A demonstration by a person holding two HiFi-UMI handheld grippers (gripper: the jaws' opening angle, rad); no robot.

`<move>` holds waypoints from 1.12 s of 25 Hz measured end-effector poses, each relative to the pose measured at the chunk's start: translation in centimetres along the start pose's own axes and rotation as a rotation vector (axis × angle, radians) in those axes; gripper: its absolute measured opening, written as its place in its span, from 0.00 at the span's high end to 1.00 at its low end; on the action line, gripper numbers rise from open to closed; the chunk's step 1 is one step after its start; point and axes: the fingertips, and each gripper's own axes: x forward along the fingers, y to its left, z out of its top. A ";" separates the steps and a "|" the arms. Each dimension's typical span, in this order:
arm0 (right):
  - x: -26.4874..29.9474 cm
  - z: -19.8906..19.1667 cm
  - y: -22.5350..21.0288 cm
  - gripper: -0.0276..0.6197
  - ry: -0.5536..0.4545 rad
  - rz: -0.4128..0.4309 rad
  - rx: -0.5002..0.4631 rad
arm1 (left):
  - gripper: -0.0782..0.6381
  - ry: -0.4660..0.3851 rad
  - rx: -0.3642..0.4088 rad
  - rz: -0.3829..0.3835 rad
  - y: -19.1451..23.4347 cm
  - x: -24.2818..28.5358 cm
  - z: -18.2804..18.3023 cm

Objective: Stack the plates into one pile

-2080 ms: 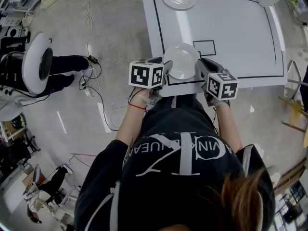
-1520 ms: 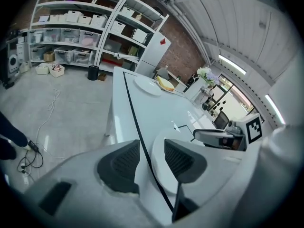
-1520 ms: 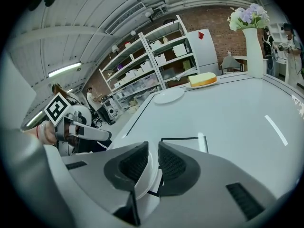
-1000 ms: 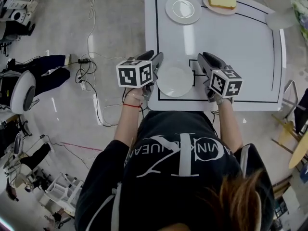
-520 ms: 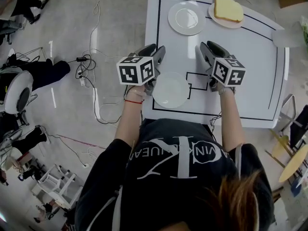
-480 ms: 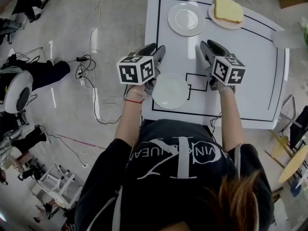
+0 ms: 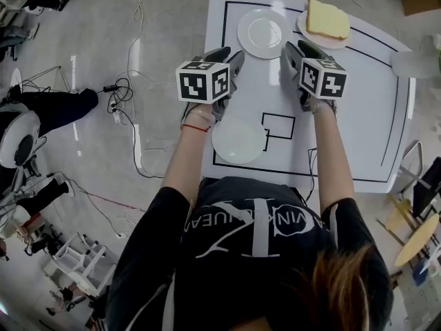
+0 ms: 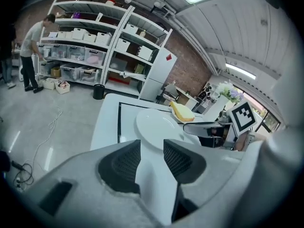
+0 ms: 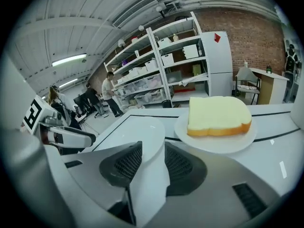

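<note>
Head view: white rectangular table [image 7: 358, 116], rounded corners, black outline on top. Three round white plates, not stacked. The near plate [image 7: 239, 140], glossy and empty, lies at the front left of the outline, its left rim just beside the person's left wrist. The far plate [image 7: 264, 33], also empty, sits near the far edge. The bread plate [image 7: 303, 29] just beside it carries a squarish pale-yellow slice [image 7: 325, 19]. The left gripper [image 7: 229, 56] and right gripper [image 7: 301, 48] hang between the near and far plates, their jaws largely covered by the marker cubes.

Left gripper view: dark ribbed pads [image 8: 124, 163] stand apart, with only bare tabletop between them. The far plate lies straight beyond, the slice partly hidden behind it. The near plate is out of frame.

Right gripper view: mesh-textured pads [image 9: 180, 164] stand apart, nothing held. The far plate's rim shows above the gap, its lower part hidden by the grey gripper body. The bread plate is to the right, its near rim cut off likewise.
</note>
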 end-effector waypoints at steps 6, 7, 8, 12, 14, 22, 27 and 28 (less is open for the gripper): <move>1.6 0.3 -1.0 0.73 0.038 -0.027 -0.047 | 0.66 0.041 0.031 0.010 0.2 2.1 0.6; 1.8 0.4 -1.0 0.72 0.042 -0.026 -0.052 | 0.66 0.042 0.027 0.010 0.3 2.4 0.8; 2.0 0.5 -0.9 0.73 0.045 -0.024 -0.056 | 0.66 0.043 0.025 0.011 0.3 2.6 1.0; 2.6 0.6 -0.9 0.73 0.067 -0.030 -0.071 | 0.66 0.046 0.018 0.020 0.3 3.7 1.7; 2.9 0.6 -0.9 0.74 0.081 -0.034 -0.081 | 0.65 0.053 0.010 0.027 0.4 4.2 1.9; 3.1 0.5 -1.0 0.75 0.108 -0.041 -0.074 | 0.64 0.074 -0.030 0.049 0.8 4.8 1.7; 2.8 0.3 -0.7 0.77 0.097 -0.036 -0.087 | 0.64 0.053 -0.100 0.039 0.5 4.7 1.7; 2.6 0.3 -0.5 0.78 0.089 -0.028 -0.088 | 0.67 0.060 -0.093 0.042 0.5 4.4 1.4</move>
